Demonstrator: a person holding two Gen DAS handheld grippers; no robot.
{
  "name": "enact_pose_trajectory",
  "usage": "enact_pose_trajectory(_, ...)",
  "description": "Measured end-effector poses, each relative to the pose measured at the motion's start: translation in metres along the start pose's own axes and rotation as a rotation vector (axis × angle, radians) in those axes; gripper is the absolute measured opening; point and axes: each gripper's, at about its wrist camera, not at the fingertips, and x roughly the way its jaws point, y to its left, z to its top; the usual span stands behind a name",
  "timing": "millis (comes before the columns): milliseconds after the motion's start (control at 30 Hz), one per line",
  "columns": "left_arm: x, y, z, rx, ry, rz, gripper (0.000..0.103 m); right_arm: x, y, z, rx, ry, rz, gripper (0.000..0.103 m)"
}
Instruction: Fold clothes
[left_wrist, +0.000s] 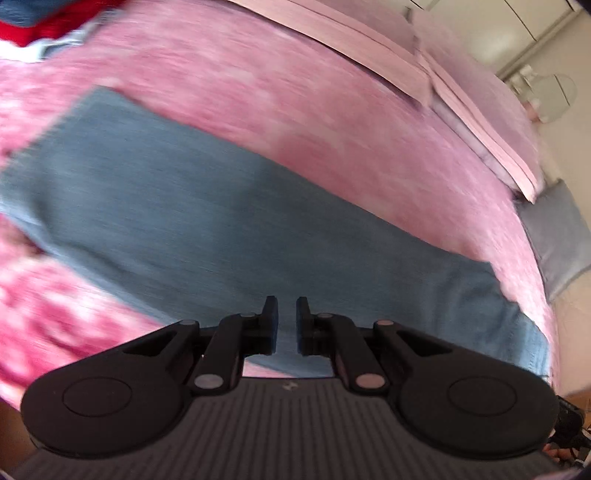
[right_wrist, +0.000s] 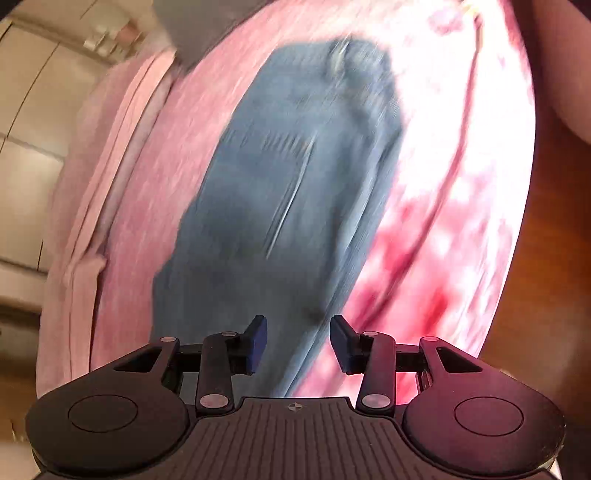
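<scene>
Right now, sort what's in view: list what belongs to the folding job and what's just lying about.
Job:
- long blue denim jeans, laid flat on the bed
- left gripper, nearly shut, empty
- right gripper, jaws apart, empty

Lying about:
- pink mottled bedspread
- pale pink pillows
- red and blue clothes pile
- grey cushion

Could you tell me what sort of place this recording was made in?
Most likely a bedroom. The blue jeans lie on a bed with a pink patterned bedspread, pale pink pillows sit at its far edge, and light cupboard doors stand beyond.
</scene>
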Motion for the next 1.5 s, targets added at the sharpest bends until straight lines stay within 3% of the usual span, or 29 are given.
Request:
enact_pose_trajectory(300, 0.049, -0.088, -0.038, 0.036, 0.036, -0.001, 0.005, 0.016, -0.036, 0.067, 0.058, 0.027, 0.031, 0.041)
enact_pose_trajectory(333, 0.053, -0.093, -0.042, 0.050, 0.045, 0.010, 0.005, 0.018, -0.035, 0.071, 0.040, 0.026, 0.046, 0.006)
enact_pose_trajectory(500, 0.070, -0.108, -0.059, 0.125, 0.086, 0.084, 0.005, -0.001, -0.022, 0.081, -0.214, -0.032, 0.108, 0.001)
enact_pose_trajectory(533, 0.072, -0.109, -0.062, 0.142, 0.085, 0.101, 0.005, 0.000, -0.026, 0.083, -0.219, -0.030, 0.096, 0.000)
enact_pose_trajectory(667, 0.079, -0.113, -0.068, 0.191, 0.079, 0.150, 0.003, 0.023, -0.050, 0.080, -0.196, 0.046, 0.023, 0.001)
enact_pose_trajectory(767, 0.077, -0.120, -0.065, 0.199, 0.088, 0.174, 0.003, 0.017, -0.048, 0.084, -0.175, 0.055, 0.010, 0.004)
enact_pose_trajectory(800, 0.075, -0.125, -0.065, 0.214, 0.087, 0.175, 0.004, 0.013, -0.048, 0.086, -0.163, 0.048, 0.005, 0.009)
enact_pose_trajectory(833, 0.073, -0.130, -0.065, 0.229, 0.087, 0.172, 0.006, 0.005, -0.048, 0.090, -0.165, 0.029, -0.005, 0.027)
enact_pose_trajectory(867, 0.071, -0.135, -0.065, 0.245, 0.086, 0.169, 0.006, -0.001, -0.048, 0.094, -0.162, 0.007, -0.010, 0.036)
enact_pose_trajectory(900, 0.071, -0.139, -0.066, 0.257, 0.087, 0.160, 0.006, -0.004, -0.049, 0.102, -0.151, -0.023, -0.003, 0.038)
enact_pose_trajectory(1000, 0.077, -0.147, -0.067, 0.260, 0.094, 0.150, 0.006, -0.007, -0.053, 0.123, -0.108, -0.089, 0.020, 0.038)
enact_pose_trajectory(1133, 0.087, -0.151, -0.067, 0.241, 0.108, 0.153, 0.006, 0.012, -0.068, 0.148, -0.016, -0.081, 0.045, 0.036)
enact_pose_trajectory(1167, 0.089, -0.151, -0.067, 0.237, 0.112, 0.156, 0.006, 0.011, -0.069, 0.148, -0.023, -0.077, 0.039, 0.017)
enact_pose_trajectory(1233, 0.092, -0.152, -0.067, 0.235, 0.117, 0.162, 0.006, 0.003, -0.061, 0.144, -0.112, -0.096, 0.018, 0.007)
enact_pose_trajectory(1300, 0.093, -0.153, -0.067, 0.248, 0.121, 0.168, 0.006, -0.005, -0.051, 0.136, -0.207, -0.132, -0.014, 0.007)
enact_pose_trajectory(1400, 0.094, -0.155, -0.067, 0.264, 0.125, 0.184, 0.006, 0.007, -0.049, 0.131, -0.263, -0.111, -0.111, 0.008)
enact_pose_trajectory(1433, 0.094, -0.157, -0.066, 0.263, 0.125, 0.192, 0.006, 0.012, -0.045, 0.132, -0.289, -0.100, -0.144, 0.016)
enact_pose_trajectory(1467, 0.093, -0.160, -0.065, 0.264, 0.119, 0.198, 0.006, 0.014, -0.039, 0.132, -0.322, -0.093, -0.187, 0.032)
enact_pose_trajectory(1500, 0.091, -0.163, -0.064, 0.268, 0.106, 0.202, 0.006, 0.009, -0.025, 0.134, -0.369, -0.098, -0.250, 0.039)
